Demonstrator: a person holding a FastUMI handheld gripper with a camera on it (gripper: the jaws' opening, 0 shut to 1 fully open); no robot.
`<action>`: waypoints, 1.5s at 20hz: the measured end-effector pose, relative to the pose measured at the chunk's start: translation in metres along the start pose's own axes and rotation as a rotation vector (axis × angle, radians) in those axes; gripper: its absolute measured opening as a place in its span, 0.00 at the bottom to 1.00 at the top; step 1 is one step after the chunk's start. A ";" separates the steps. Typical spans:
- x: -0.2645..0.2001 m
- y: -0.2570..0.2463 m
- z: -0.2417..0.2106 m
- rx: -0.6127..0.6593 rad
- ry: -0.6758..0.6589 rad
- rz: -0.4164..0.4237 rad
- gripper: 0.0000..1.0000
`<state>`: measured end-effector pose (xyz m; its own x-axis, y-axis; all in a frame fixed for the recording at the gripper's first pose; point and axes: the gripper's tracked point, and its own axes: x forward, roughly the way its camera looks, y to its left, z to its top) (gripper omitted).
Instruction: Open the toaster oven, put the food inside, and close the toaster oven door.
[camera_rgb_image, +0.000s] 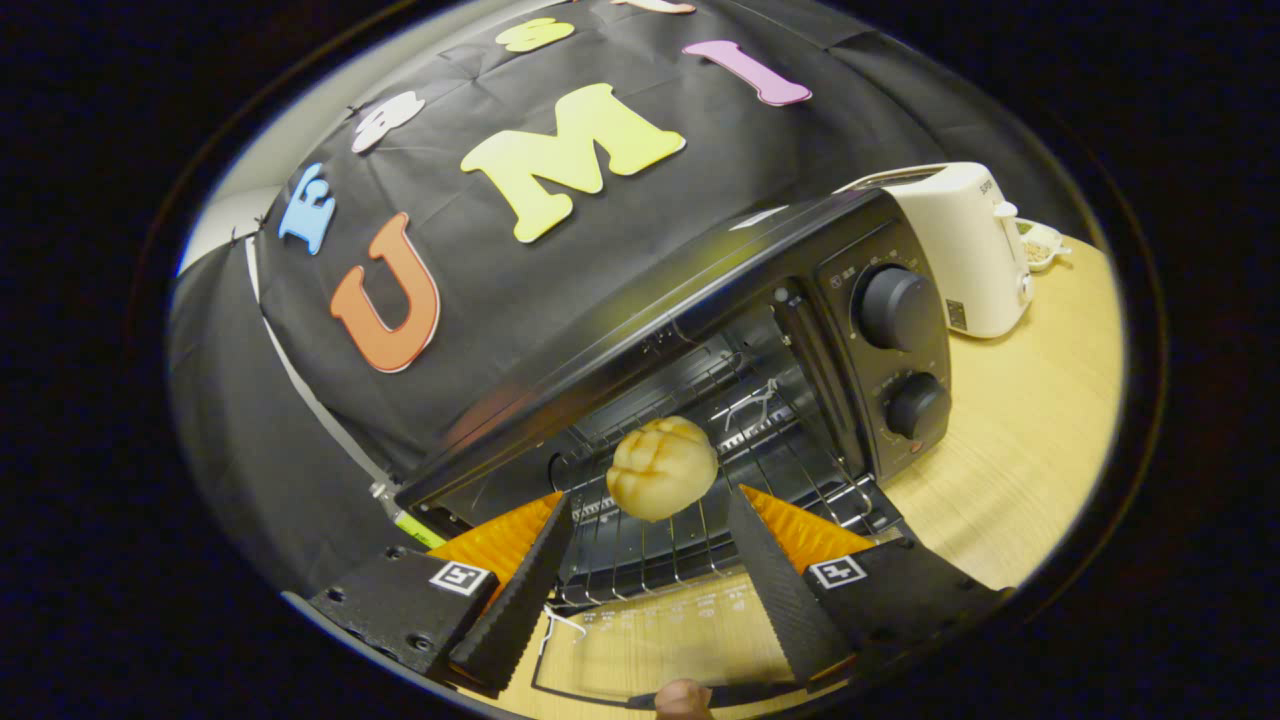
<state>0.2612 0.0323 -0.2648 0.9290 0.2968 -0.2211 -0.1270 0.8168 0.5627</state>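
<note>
The black toaster oven (700, 300) stands open on the wooden table (1020, 430), tilted in my view. Its glass door (650, 630) lies folded down under my fingers. A pale round bun (662, 468) with a scored top sits at the front of the wire rack (700, 540), just inside the oven mouth. My gripper (648, 497) is open. Its fingers (530, 590) are spread wide to either side of the bun and just short of it, and neither one touches it.
Two black knobs (895, 308) sit on the oven's right panel. A white pop-up toaster (965, 250) stands behind the oven to the right, with a small dish (1040, 245) beyond it. Black cloth walls the booth behind and to the left.
</note>
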 end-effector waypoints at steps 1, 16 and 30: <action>-0.010 0.000 -0.005 -0.020 0.021 -0.007 1.00; -0.123 -0.017 -0.100 -0.291 0.396 -0.244 1.00; -0.096 -0.029 -0.145 -0.266 0.473 -0.314 1.00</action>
<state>0.1254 0.0524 -0.3755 0.6892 0.1602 -0.7067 -0.0123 0.9777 0.2096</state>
